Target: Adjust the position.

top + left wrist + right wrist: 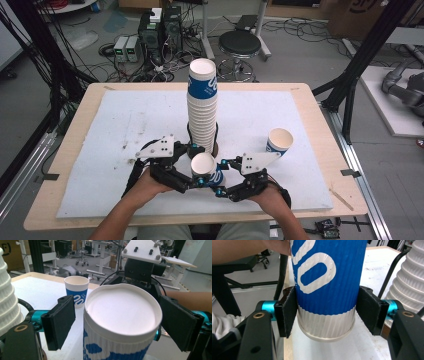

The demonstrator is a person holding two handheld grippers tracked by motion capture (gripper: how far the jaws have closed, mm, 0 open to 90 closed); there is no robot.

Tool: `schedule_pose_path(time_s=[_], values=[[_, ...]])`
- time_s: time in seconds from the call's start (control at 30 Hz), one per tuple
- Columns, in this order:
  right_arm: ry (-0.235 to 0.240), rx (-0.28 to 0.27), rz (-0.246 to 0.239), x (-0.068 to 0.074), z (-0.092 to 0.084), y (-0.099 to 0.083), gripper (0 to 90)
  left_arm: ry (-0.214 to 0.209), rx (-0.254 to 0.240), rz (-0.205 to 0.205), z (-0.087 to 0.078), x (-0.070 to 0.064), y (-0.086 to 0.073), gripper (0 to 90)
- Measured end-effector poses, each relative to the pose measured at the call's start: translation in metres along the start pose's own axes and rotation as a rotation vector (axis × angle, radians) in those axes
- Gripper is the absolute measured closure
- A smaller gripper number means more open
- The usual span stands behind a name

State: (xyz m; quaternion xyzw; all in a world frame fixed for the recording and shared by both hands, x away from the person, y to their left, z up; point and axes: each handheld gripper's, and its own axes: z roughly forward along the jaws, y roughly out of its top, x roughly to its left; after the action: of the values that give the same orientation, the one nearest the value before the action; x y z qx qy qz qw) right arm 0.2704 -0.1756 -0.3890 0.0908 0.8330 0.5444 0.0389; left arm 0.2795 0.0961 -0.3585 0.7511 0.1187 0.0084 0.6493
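A blue-and-white ribbed paper cup stands upright between both grippers near the table's front edge. My right gripper is shut on it: in the right gripper view its pads press the cup's white lower band from both sides. My left gripper is open around the cup's rim. Its two pads stand a little apart from the wall. A tall stack of the same cups rises just behind it. One single cup stands to the right.
A white mat covers the wooden table. The stack is close beside the right gripper. The single cup shows beyond the left gripper. A stool and electronics boxes sit on the floor behind.
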Motion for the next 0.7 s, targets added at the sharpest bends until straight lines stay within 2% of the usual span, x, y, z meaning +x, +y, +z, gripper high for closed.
schedule_pose_path(time_s=[0.37, 0.5, 0.6, 0.7], values=[[-0.037, 0.066, -0.004, -0.007, -0.012, 0.003, 36.3, 0.020, 0.049, 0.011, -0.016, 0.002, 0.010, 16.0], [-0.044, 0.131, -0.041, -0.008, -0.012, 0.012, 36.5, 0.017, 0.074, 0.015, -0.020, 0.003, 0.013, 16.0], [-0.051, 0.203, -0.071, -0.009, -0.010, 0.022, 36.5, 0.012, 0.098, 0.018, -0.022, 0.003, 0.014, 16.0], [-0.045, 0.236, -0.089, -0.010, -0.008, 0.029, 36.5, 0.011, 0.122, 0.022, -0.023, 0.003, 0.015, 16.0]])
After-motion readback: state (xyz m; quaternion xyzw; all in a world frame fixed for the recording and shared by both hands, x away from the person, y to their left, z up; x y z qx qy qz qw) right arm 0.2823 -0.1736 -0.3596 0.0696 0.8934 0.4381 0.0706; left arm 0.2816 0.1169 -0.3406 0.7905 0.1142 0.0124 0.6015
